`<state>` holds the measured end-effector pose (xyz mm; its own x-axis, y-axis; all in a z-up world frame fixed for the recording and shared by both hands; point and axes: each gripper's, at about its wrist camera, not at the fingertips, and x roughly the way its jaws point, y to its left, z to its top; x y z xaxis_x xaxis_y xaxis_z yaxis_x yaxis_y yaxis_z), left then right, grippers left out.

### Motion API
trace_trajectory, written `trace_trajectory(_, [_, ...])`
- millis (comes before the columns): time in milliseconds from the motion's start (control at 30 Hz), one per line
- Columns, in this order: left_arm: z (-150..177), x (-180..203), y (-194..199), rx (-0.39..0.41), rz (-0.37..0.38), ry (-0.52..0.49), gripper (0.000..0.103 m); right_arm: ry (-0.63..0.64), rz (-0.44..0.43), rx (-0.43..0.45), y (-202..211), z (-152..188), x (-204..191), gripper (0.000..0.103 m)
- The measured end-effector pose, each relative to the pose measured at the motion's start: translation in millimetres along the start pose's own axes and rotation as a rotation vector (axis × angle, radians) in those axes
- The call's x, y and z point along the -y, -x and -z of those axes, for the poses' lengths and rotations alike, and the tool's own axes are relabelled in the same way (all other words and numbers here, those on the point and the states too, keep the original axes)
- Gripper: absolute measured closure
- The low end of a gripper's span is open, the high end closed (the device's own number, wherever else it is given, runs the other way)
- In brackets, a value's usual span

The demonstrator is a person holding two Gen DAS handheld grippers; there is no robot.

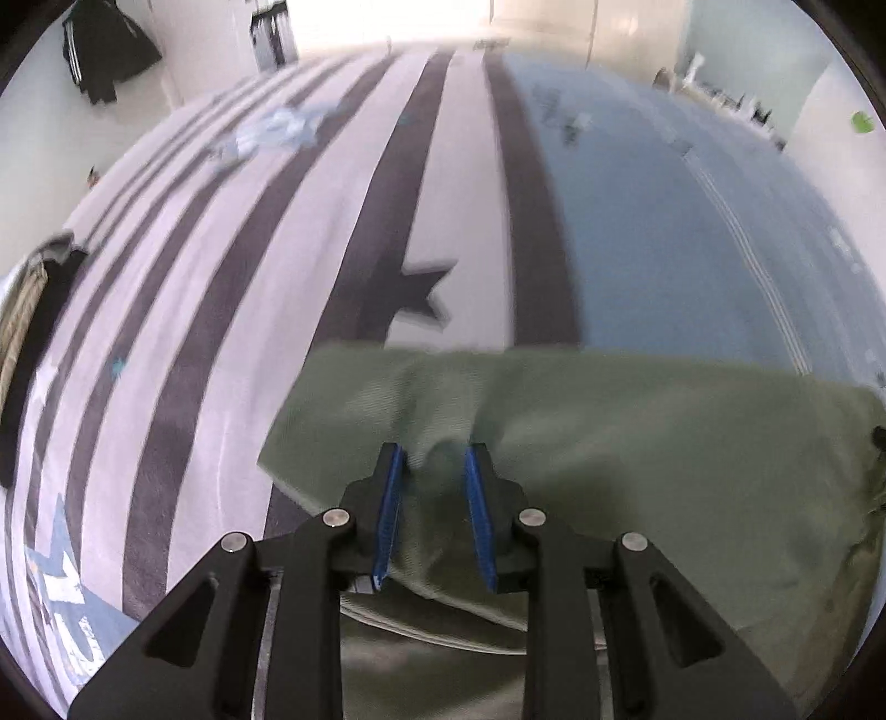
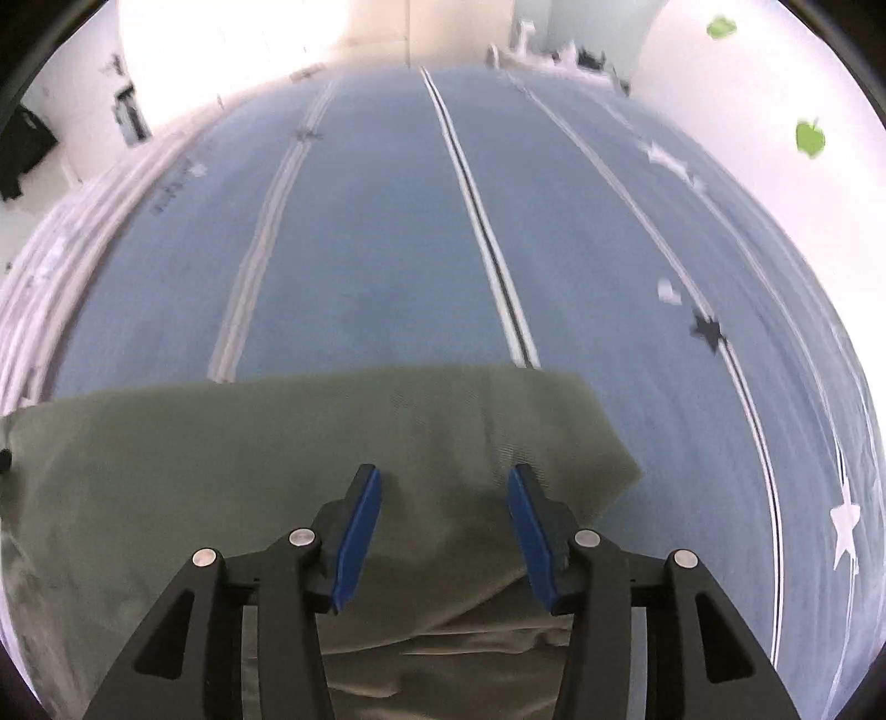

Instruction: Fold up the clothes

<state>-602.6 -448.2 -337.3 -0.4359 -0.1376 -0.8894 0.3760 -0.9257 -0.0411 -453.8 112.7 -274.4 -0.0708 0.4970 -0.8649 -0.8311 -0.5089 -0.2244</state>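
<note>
Nearest to us in the left wrist view, the left gripper points steeply down with its blue pads set narrow. A raised pinch of the green garment sits between them and we see it bunched up against both pads, so we read this as a hold on the cloth. The folded garment spreads ahead and to the right of the fingers, its far edge running straight across the bedspread. A lighter layer of the same cloth lies under the gripper, closer to us. Beyond the fold, just ahead of the fingertips, a dark star is printed between grey and white stripes; further right the spread turns blue. Far off to the left a dark garment hangs on the wall.

In the right wrist view, the right gripper stands about half open, its pads apart and clear of the cloth. The garment lies flat beneath and between them, spreading left; its corner ends just right of the right finger. Ahead, blue bedspread with thin white lines stretches away. Green apple stickers mark the wall, far right.
</note>
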Motion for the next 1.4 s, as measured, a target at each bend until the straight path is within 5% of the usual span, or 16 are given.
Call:
trace_trajectory(233, [3.1, -16.8, 5.3, -0.016, 0.001, -0.019, 0.066, -0.028, -0.021, -0.028, -15.5, 11.4, 39.6, 0.054])
trace_trajectory(567, [42.2, -72.7, 49.1, -0.05, -0.002, 0.118, 0.053, -0.043, -0.05, -0.017, 13.3, 20.4, 71.4, 0.047])
trace_trajectory(900, [168.5, -79.1, 120.3, -0.122, 0.031, 0.108, 0.053, -0.015, -0.096, -0.09, 51.4, 124.4, 68.6, 0.047])
trace_trajectory(1167, [307.6, -100.2, 174.6, -0.223, 0.007, 0.148, 0.053, 0.059, -0.132, -0.208, 75.2, 230.1, 78.0, 0.047])
trace_trajectory(1400, [402.8, -109.9, 190.9, -0.299, 0.032, 0.088, 0.053, -0.005, -0.081, -0.265, 91.9, 314.7, 105.7, 0.047])
